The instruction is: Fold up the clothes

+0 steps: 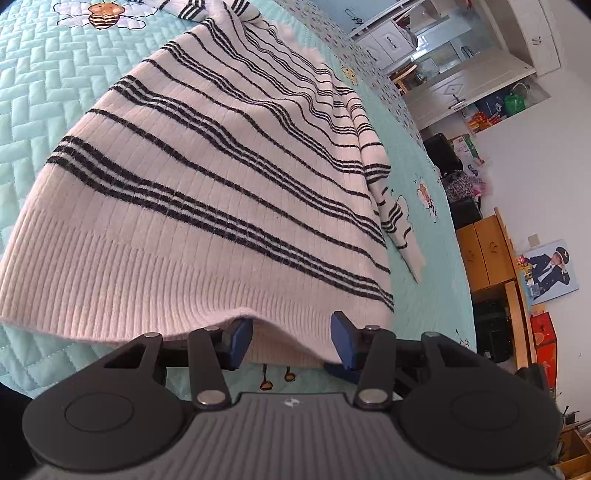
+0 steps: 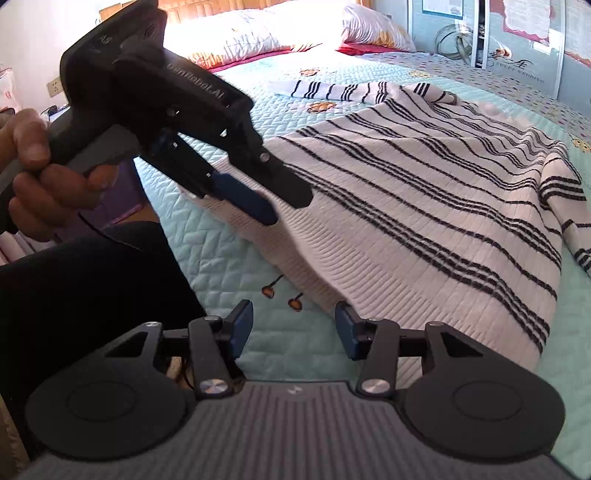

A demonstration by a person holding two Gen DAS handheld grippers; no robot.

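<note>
A white knit sweater [image 1: 221, 184] with dark stripes lies spread on a teal quilted bedspread [image 1: 44, 110], ribbed hem toward me. My left gripper [image 1: 291, 328] is open at the hem, and the hem's edge sits slightly raised between its blue pads [image 1: 345, 339]. In the right wrist view the same sweater [image 2: 424, 206] fills the middle, and the left gripper [image 2: 291, 208], held by a hand [image 2: 33, 177], meets the hem's left part. My right gripper [image 2: 294, 317] is open low over the bedspread [image 2: 207, 258], just short of the hem, holding nothing.
One sleeve [image 2: 569, 206] hangs folded at the sweater's right side, the other [image 2: 332, 90] stretches out at the far end. Pillows [image 2: 258, 33] lie at the head of the bed. A dark-clothed leg [image 2: 92, 295] is near left. Wooden cabinets [image 1: 484, 251] stand past the bed's edge.
</note>
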